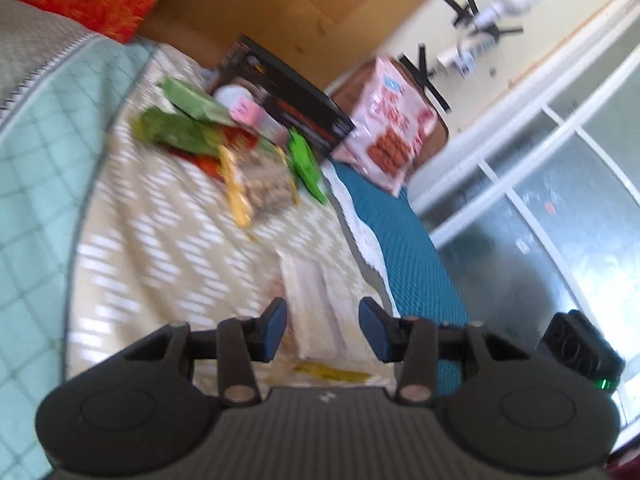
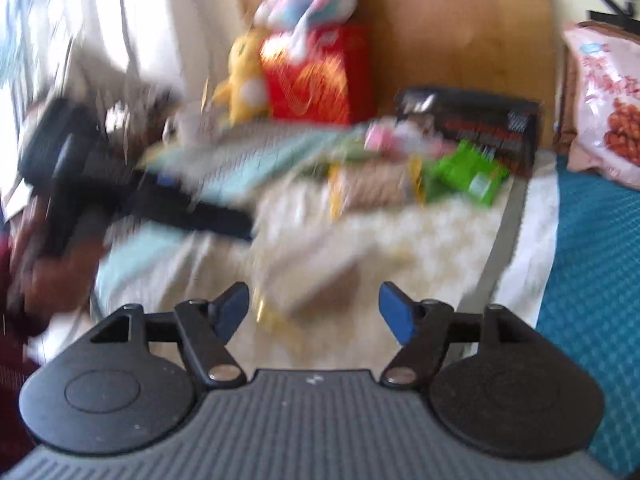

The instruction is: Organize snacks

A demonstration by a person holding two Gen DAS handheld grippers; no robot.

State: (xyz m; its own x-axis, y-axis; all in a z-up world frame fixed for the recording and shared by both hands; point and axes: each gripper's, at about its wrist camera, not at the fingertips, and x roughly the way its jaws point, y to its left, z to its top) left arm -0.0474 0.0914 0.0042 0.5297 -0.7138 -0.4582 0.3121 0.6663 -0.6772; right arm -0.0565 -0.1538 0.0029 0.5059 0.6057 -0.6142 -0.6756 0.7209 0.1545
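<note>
1. Loose snack packets (image 1: pixel 240 160) lie heaped on a patterned bed cover (image 1: pixel 168 248), apparently awaiting sorting, beside a black box (image 1: pixel 296 100); a pink snack bag (image 1: pixel 394 128) leans nearby.
2. The left gripper (image 1: pixel 323 330) hovers with its blue pads parted, a pale wrapped packet (image 1: pixel 316 300) between them but ungripped.
3. The right gripper (image 2: pixel 314 312), spread wide, holds nothing above the same blurred packet.

Left tool (image 1: pixel 323 330), right tool (image 2: pixel 314 312): black ribbed bodies, blue pads, silver pivot screws; dark red sleeve (image 2: pixel 12 360).
</note>
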